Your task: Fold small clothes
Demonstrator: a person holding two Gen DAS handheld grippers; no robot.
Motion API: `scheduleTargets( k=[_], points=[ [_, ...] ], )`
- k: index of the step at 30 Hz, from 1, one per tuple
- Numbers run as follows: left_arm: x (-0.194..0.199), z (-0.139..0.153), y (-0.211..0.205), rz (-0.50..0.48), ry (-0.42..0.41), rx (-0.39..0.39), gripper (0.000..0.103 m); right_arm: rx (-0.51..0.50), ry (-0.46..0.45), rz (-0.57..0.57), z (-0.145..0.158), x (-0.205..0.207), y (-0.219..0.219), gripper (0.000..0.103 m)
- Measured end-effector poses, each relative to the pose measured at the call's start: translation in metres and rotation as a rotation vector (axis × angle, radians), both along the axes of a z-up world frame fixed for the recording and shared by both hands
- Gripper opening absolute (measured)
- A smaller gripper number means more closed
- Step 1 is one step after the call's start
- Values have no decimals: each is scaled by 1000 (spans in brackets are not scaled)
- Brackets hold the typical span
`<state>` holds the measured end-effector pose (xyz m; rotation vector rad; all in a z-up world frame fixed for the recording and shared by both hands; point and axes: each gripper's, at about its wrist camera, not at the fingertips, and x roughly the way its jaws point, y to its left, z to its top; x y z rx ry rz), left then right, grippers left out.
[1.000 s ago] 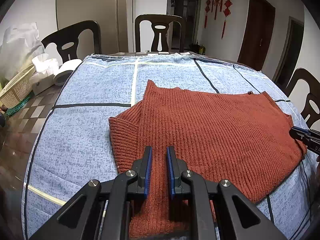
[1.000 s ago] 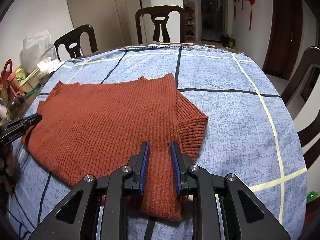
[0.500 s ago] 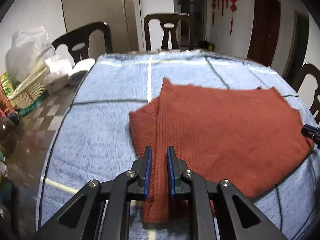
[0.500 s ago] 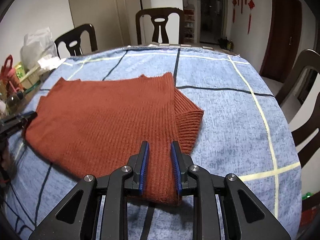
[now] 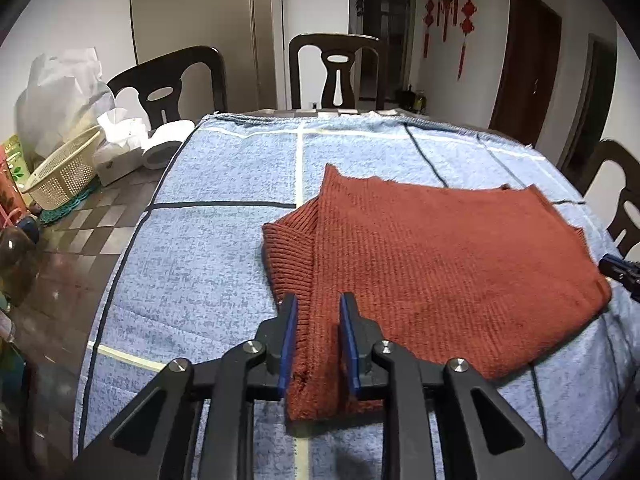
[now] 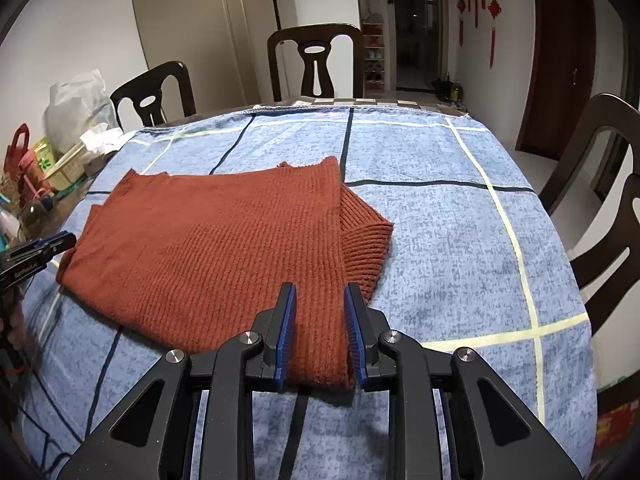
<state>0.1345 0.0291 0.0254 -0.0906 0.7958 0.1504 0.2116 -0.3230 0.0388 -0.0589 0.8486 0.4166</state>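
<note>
On the blue checked tablecloth, both the left gripper and the right gripper have just been opening, their jaws now loosened off the near corners of the folded rust-red ribbed knit sweater, so this fold looks finished.

Your left gripper has just been opening, the rust sweater's near corner loose between its blue pads, with the right gripper's tip at three o'clock.

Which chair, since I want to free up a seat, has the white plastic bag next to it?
The far-left chair, at the table's left corner: the white bag sits right beside it. The middle chair and right chair have none.
</note>
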Motion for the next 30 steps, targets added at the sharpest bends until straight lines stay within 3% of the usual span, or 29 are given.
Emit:
scheduleTargets(
  k=[7,13,30],
  points=[
    [5,-7,29,8,-5,-191,37,108,89,-9,-11,18,-20,26],
    [21,-21,43,1,34,-308,43,201,147,-5,-20,34,-27,26],
    [47,-25,40,0,30,-269,45,352,168,-41,-27,59,-46,26]
  ],
)
